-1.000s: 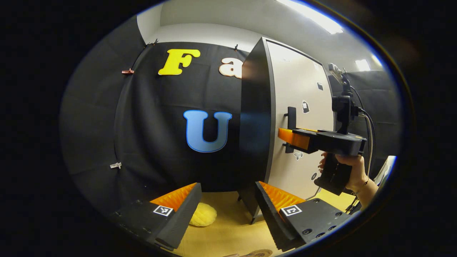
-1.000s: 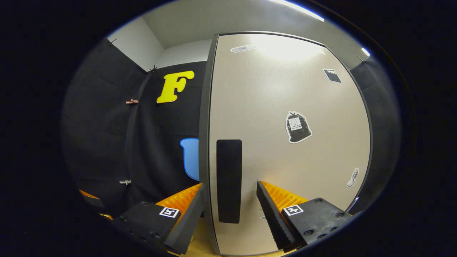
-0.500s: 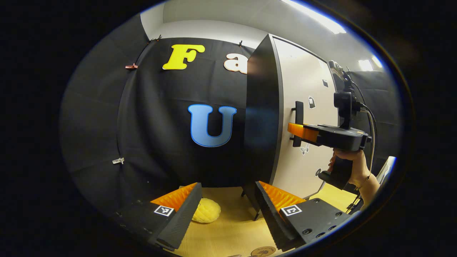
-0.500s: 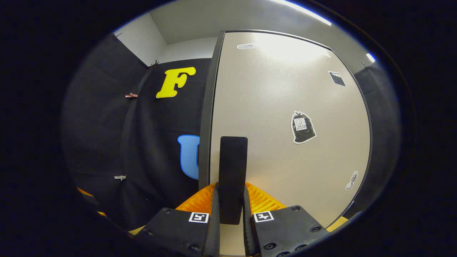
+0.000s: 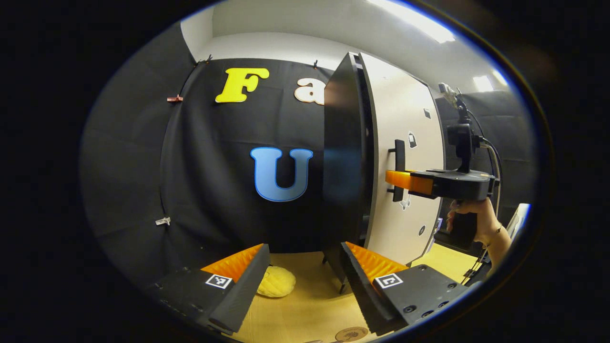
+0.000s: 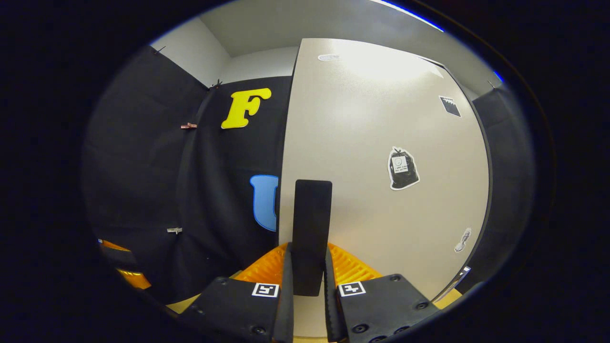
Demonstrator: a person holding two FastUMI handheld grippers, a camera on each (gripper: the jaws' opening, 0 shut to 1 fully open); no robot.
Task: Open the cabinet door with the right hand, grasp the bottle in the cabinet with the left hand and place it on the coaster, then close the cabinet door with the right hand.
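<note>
A: What does the right hand-held gripper (image 6: 306, 286) hold?

B: Both its fingers press on the black handle (image 6: 311, 228) of the cabinet door (image 6: 381, 143). In the left gripper view the door (image 5: 405, 119) stands slightly off the cabinet (image 5: 345, 157).

A: And the left hand-held gripper (image 5: 302, 271)?

B: Its fingers are wide apart and hold nothing, above the wooden surface (image 5: 305, 305). A yellow object (image 5: 276, 282) lies there, maybe a sponge, and a round coaster (image 5: 350, 333) is near the bottom edge.
</note>
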